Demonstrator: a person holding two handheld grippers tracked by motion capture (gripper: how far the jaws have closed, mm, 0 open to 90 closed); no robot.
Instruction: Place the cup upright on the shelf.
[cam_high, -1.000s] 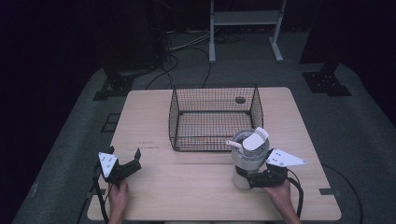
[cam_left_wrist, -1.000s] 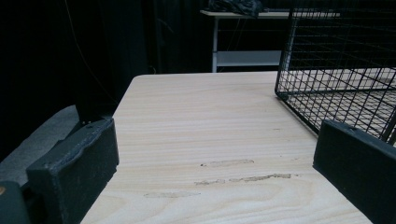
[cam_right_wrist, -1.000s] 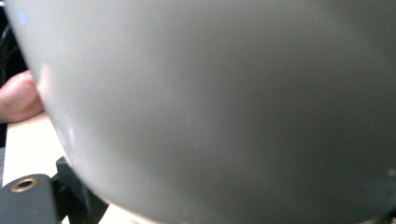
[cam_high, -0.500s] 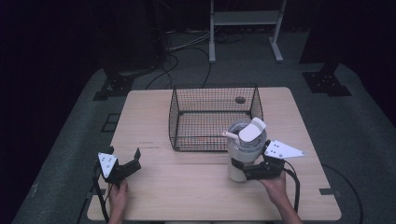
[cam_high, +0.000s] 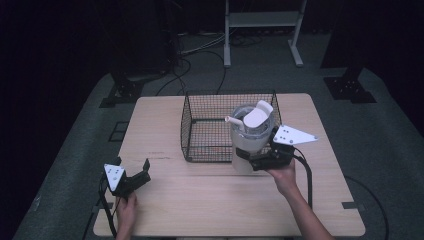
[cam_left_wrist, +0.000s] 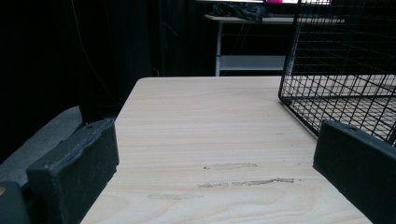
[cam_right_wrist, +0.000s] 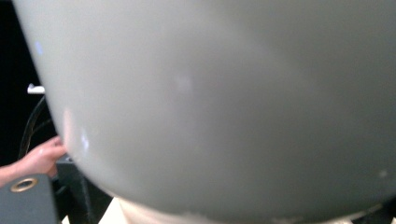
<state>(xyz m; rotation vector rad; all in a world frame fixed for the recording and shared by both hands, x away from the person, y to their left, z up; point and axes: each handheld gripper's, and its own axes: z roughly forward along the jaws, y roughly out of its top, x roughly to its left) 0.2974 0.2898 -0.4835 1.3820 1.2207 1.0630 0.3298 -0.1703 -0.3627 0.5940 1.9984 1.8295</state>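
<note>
Here, right tongs (cam_high: 250, 161) grip a pale tumbler (cam_high: 248, 142) with lid and straw, beside a wire basket (cam_high: 200, 130); left tongs (cam_high: 131, 176) rest wide on the table (cam_high: 210, 200).

Upright pale lidded tumbler (cam_high: 248, 142) with straw, against wire basket's (cam_high: 200, 120) front

The pale grey plastic jug (cam_right_wrist: 224, 102) overruns the right gripper view's edges, blurred, hiding the right gripper's jaws. The black wire basket (cam_left_wrist: 343, 70) is cropped rightward.
</note>
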